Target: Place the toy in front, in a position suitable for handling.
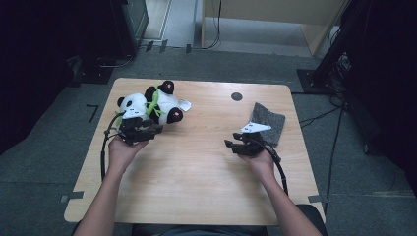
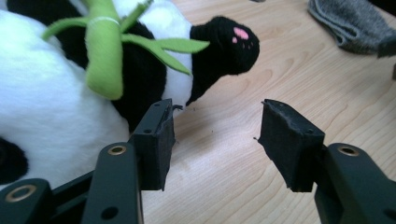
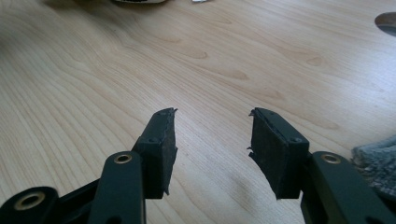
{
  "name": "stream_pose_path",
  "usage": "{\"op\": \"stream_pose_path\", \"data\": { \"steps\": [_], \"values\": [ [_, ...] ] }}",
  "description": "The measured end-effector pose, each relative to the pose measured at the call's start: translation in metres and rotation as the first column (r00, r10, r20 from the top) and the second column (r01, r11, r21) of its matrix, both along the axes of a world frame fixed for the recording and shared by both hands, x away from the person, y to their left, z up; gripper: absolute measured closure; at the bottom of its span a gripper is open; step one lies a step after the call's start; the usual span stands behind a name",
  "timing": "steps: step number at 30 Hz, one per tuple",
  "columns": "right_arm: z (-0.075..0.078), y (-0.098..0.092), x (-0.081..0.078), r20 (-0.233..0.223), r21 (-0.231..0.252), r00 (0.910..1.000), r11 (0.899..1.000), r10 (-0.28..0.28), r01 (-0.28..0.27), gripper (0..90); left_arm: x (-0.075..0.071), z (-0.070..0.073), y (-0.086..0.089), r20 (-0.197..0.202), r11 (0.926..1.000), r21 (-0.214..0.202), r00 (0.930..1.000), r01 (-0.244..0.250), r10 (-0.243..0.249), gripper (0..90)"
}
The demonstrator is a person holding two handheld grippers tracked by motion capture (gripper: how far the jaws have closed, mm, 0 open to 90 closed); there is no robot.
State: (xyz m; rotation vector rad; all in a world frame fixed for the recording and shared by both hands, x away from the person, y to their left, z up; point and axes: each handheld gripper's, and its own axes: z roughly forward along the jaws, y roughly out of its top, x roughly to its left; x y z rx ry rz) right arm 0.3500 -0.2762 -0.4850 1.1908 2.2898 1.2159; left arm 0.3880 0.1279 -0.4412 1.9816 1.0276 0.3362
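Observation:
A black-and-white panda plush [image 1: 157, 104] with a green bamboo sprig lies at the table's far left. In the left gripper view the panda [image 2: 46, 93] sits left of the jaws, and its black paw with a pink pad lies beyond them. My left gripper [image 1: 155, 130] [image 2: 217, 128] stands open at the plush's near side, with bare wood between the pads. A grey cloth [image 1: 269, 120] [image 2: 345, 23] lies at the right. My right gripper [image 1: 230, 143] [image 3: 212, 135] is open just left of that cloth [image 3: 378, 163], holding nothing.
The wooden table [image 1: 196, 167] has a small dark round spot [image 1: 236, 96] near its far edge. A white tag [image 1: 185, 104] sticks out beside the plush. Cables and dark equipment stand on the floor around the table.

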Motion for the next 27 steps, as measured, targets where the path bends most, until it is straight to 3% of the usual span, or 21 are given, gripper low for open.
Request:
{"op": "stream_pose_path", "data": {
  "steps": [1, 5, 11, 17, 22, 27],
  "values": [
    [-0.002, 0.001, 0.001, -0.004, -0.002, 1.0000, 1.000, 0.004, -0.004, 50.9, 0.001, 0.004, 0.001, 0.011, 0.9999, 0.014, 0.9999, -0.009, 0.008, 44.9],
    [-0.004, 0.002, 0.001, -0.014, -0.011, 0.9999, 1.000, 0.010, -0.010, 50.9, 0.005, 0.010, 0.003, 0.017, 0.9999, 0.004, 0.9997, -0.015, 0.015, 44.8],
    [-0.004, 0.004, 0.001, -0.019, -0.024, 0.9997, 1.000, 0.016, -0.017, 50.9, 0.016, 0.018, 0.005, 0.034, 0.9985, 0.041, 0.9988, -0.037, 0.035, 44.1],
    [-0.004, 0.003, 0.001, -0.025, -0.028, 0.9996, 0.999, 0.016, -0.017, 50.9, 0.027, 0.023, 0.014, 0.053, 0.9968, 0.030, 0.9959, -0.074, 0.073, 43.2],
    [-0.004, 0.003, 0.001, -0.033, -0.034, 0.9993, 0.999, 0.017, -0.018, 51.0, 0.037, 0.021, 0.018, 0.043, 0.9951, 0.024, 0.9946, -0.095, 0.094, 43.2],
    [-0.004, 0.004, 0.000, -0.034, -0.041, 0.9992, 0.999, 0.021, -0.022, 51.1, 0.046, 0.010, 0.013, 0.034, 0.9960, 0.011, 0.9955, -0.088, 0.088, 47.9]
  ]
}}
